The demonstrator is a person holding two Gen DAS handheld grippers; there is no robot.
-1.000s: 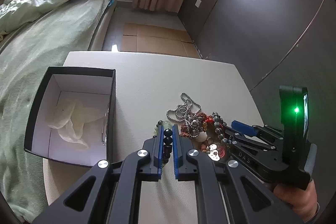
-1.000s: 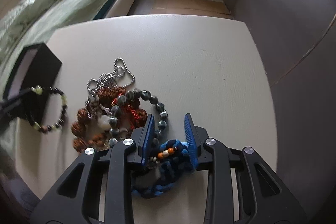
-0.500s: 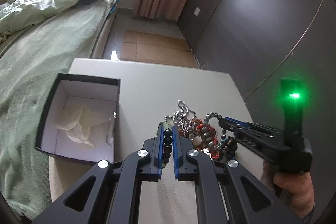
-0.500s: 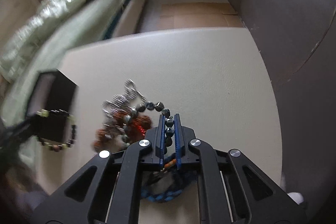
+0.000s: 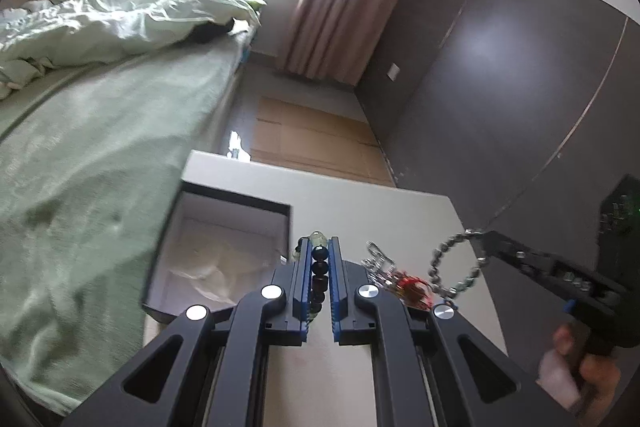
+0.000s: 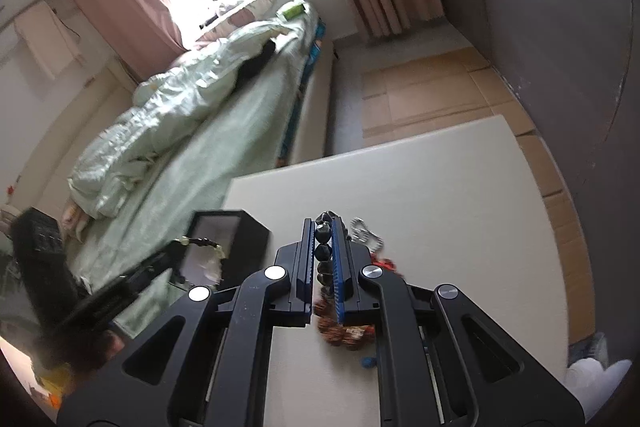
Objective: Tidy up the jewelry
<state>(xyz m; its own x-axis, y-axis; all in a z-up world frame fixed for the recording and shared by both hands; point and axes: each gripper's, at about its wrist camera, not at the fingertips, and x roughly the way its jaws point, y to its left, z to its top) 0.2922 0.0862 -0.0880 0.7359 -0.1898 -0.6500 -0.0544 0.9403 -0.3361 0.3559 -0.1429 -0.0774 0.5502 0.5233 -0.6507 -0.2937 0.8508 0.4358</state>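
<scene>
Both grippers have risen off the white table (image 5: pixel 400 211) since a second ago, each carrying a bracelet up with it. Clamped narrowly between the blue ridged pads of the left gripper (image 5: pixel 320 259) is a dark beaded bracelet (image 5: pixel 319 269) with one pale green bead at the tip, held beside the near corner of the black box (image 5: pixel 236 199). That box is open, white inside, and holds only crumpled pale tissue paper (image 5: pixel 224 263). The right gripper (image 6: pixel 323 239), equally pinched in, grips a grey faceted-bead bracelet (image 6: pixel 322 251); in the left wrist view this strand hangs as a free loop from its fingertips (image 5: pixel 486 238), above the table and clear of the pile. The remaining jewelry pile (image 6: pixel 344 331) lies on the tabletop under the right gripper: rough brown seed beads, a red beaded piece (image 5: pixel 412 285), and a silver ball chain (image 6: pixel 366 235) curled at the far side. A bit of blue cord (image 6: pixel 369 361) peeks out nearest the camera. A bed with a rumpled green quilt (image 5: pixel 100 23) runs along the table's left side.
</scene>
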